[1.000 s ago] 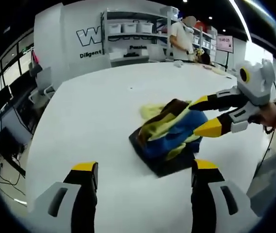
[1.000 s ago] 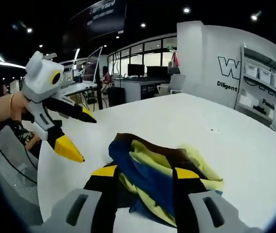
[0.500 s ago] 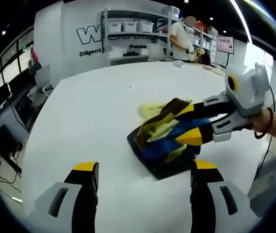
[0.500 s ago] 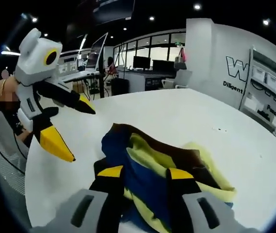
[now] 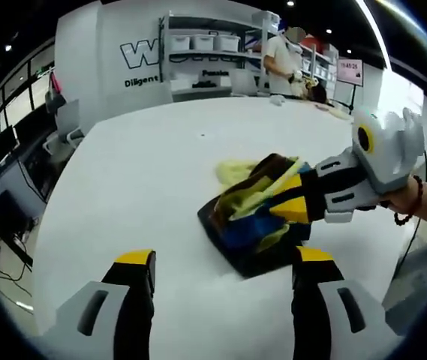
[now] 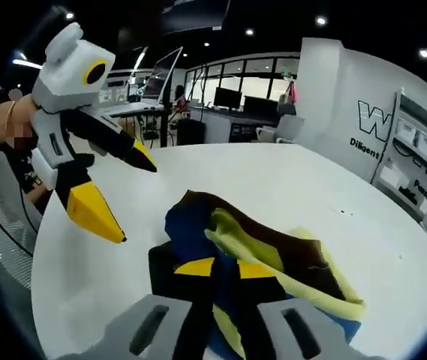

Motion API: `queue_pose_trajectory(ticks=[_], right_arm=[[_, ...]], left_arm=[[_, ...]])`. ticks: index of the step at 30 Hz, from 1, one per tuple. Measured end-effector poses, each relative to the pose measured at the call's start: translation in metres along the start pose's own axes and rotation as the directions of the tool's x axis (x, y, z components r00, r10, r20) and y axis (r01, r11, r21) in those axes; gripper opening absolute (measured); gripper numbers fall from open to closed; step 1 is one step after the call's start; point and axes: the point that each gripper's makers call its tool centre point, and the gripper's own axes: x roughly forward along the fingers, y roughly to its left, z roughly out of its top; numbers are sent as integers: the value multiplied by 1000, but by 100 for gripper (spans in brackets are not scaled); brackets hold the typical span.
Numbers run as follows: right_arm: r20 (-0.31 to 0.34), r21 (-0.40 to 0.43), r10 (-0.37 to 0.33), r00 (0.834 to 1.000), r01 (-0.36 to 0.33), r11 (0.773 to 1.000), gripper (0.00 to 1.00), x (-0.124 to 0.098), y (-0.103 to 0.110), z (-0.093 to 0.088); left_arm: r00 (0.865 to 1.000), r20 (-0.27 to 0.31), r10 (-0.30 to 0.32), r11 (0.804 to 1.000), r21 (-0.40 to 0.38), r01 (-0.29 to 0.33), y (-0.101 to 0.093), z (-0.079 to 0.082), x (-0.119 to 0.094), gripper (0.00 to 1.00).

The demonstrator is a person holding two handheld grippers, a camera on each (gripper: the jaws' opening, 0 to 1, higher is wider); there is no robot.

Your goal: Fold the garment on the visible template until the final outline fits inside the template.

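Note:
A crumpled garment (image 5: 254, 206) in blue, yellow and brown lies bunched on a dark square template (image 5: 254, 261) on the white table (image 5: 145, 165). My right gripper (image 5: 292, 199) reaches in from the right, its jaws shut on the cloth's right side. In the right gripper view the right gripper (image 6: 224, 268) pinches a blue fold of the garment (image 6: 281, 251), with the template (image 6: 160, 264) showing at the left. My left gripper (image 5: 224, 259) is open, short of the template with nothing in it. It hangs above the table, left of the garment, as the left gripper (image 6: 130, 195).
Shelves with white bins (image 5: 198, 45) stand along the far wall, and a person (image 5: 281, 56) stands beside them. Desks with monitors (image 6: 221, 101) and chairs lie beyond the table's other side. A hand with a bead bracelet (image 5: 408, 206) holds the right gripper.
The right gripper's jaws have closed from wide apart onto the garment's folds. The left gripper stays open and has hardly shifted.

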Motion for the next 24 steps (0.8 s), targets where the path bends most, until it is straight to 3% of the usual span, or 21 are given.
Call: queue_pose_trajectory(ticks=[9,13,24], right_arm=[[7,17,-36,999,36,999,0,-10,-7,-3],[31,69,-75,997,73,995,0,-26,-13,-3],[73,82,-191,979,185,979,0,-76,-46,3]], left_arm=[[1000,15,17,1000,-12,-17,3,2,-4,75],[999,41,35,999,-30,-34,6,6,-6,74],[1000,20,22,999,-24,-22,-1,3,1,71]])
